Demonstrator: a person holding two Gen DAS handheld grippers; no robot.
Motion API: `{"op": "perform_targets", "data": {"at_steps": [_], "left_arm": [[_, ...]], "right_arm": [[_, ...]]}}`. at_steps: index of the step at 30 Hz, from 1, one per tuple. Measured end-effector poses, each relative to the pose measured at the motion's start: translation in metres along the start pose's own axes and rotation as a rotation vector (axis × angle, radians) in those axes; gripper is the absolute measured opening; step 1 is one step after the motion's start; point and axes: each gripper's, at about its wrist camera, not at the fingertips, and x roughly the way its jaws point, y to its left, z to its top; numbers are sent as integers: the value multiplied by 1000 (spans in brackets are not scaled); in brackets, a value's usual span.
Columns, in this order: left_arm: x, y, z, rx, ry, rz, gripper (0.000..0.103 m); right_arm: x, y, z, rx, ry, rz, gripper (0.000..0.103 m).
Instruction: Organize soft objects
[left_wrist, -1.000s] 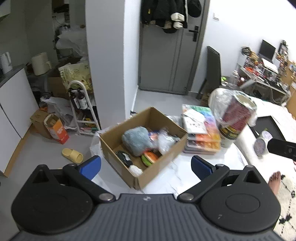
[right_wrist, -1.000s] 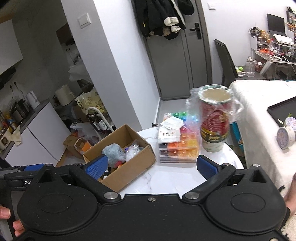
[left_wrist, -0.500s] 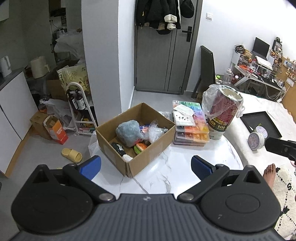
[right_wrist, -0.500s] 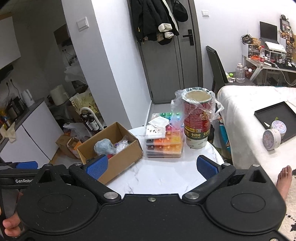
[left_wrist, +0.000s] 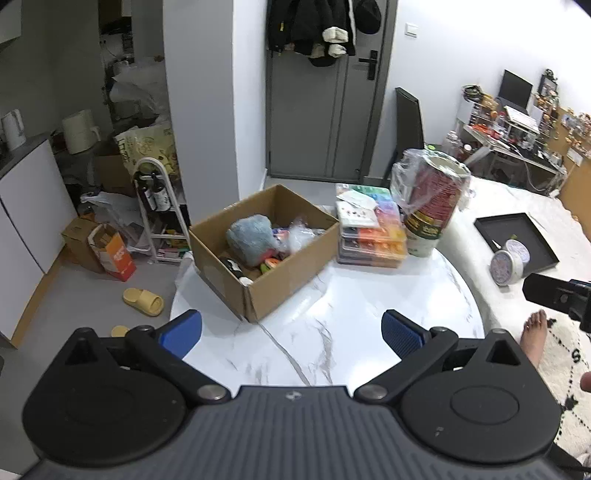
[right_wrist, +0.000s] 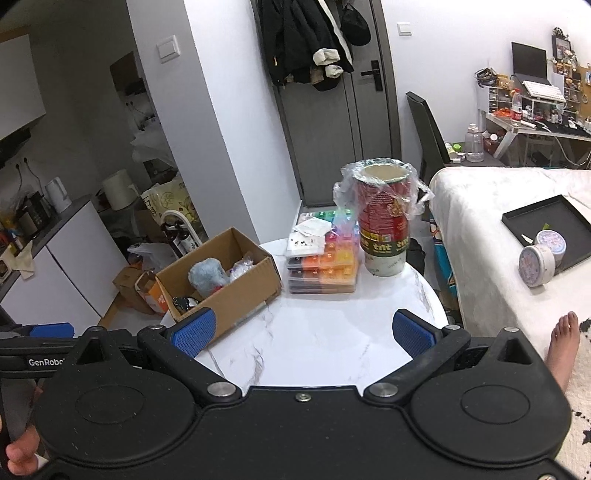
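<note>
Both the left gripper (left_wrist: 291, 332) and the right gripper (right_wrist: 301, 332) hang empty, jaws apart, short of the cardboard box (left_wrist: 288, 273). One grey plush (left_wrist: 253, 238) lies inside it. Risk: a reach could nudge the box off the table (left_wrist: 332, 332) edge. Beside the box: one organizer stack (left_wrist: 369, 236), one can (left_wrist: 432, 206).
</note>
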Motion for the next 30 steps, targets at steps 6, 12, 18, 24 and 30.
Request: {"op": "perform_targets", "data": {"at_steps": [6, 12, 18, 24, 30], "left_arm": [[-12, -1, -9, -8, -21, -5, 103], [-18, -9, -15, 7, -32, 8, 103], [-26, -8, -19, 2, -32, 13, 103], [-35, -7, -28, 13, -36, 16, 103], [-35, -8, -31, 1, -25, 10, 103]], "right_arm": [[-9, -5, -15, 15, -13, -13, 103], [-12, -2, -24, 0, 6, -8, 103], [-23, -1, -28, 3, -1, 38, 103], [-29, 1, -32, -18, 6, 56, 103], [-34, -3, -33, -4, 5, 71, 103]]}}
